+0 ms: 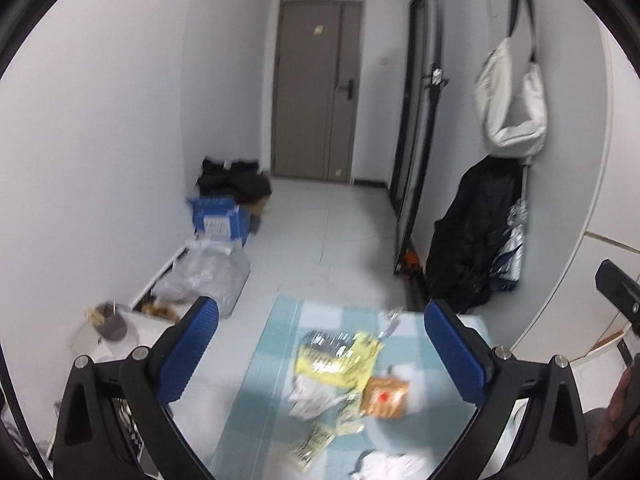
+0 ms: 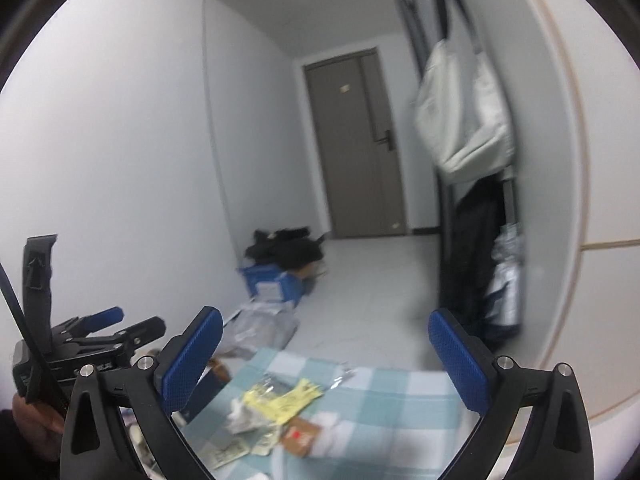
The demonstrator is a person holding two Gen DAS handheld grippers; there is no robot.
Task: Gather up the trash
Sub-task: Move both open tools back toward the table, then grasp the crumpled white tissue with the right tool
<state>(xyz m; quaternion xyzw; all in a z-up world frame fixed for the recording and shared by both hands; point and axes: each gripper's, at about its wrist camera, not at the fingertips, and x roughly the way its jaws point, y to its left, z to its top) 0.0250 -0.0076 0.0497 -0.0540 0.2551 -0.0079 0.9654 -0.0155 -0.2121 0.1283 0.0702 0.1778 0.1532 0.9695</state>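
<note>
— Two grippers, both spread wide with nothing between the blue pads. What do you have around the checked cloth [image 1: 276,360], starting at the left?

— Off its left edge I see a dark cup [image 1: 113,322] on a low white surface against the wall. Beyond the cloth's far left corner lies a clear plastic bag [image 1: 208,276], and behind that a blue box [image 1: 218,220] with black clothing [image 1: 234,180] piled at its back. My left gripper [image 1: 320,356] hangs released above the cloth, and the trash sits on the cloth right between its fingers.

— Which pieces?

— A yellow wrapper [image 1: 340,360] near the cloth's middle, crumpled white paper [image 1: 316,396] touching its near side, a small brown packet [image 1: 386,398] just right of that, and a printed sachet [image 1: 314,444] nearer to me. It is all blurred, so I cannot read any of it.

— And the right side?

— My right gripper [image 2: 326,356] is likewise unclenched, held over the cloth's right part, holding nothing. Past the cloth's right edge a black coat [image 1: 476,232] hangs on the wall with a white bag [image 1: 512,108] above it. The grey door [image 1: 316,92] stands far behind the cloth, closed.
</note>
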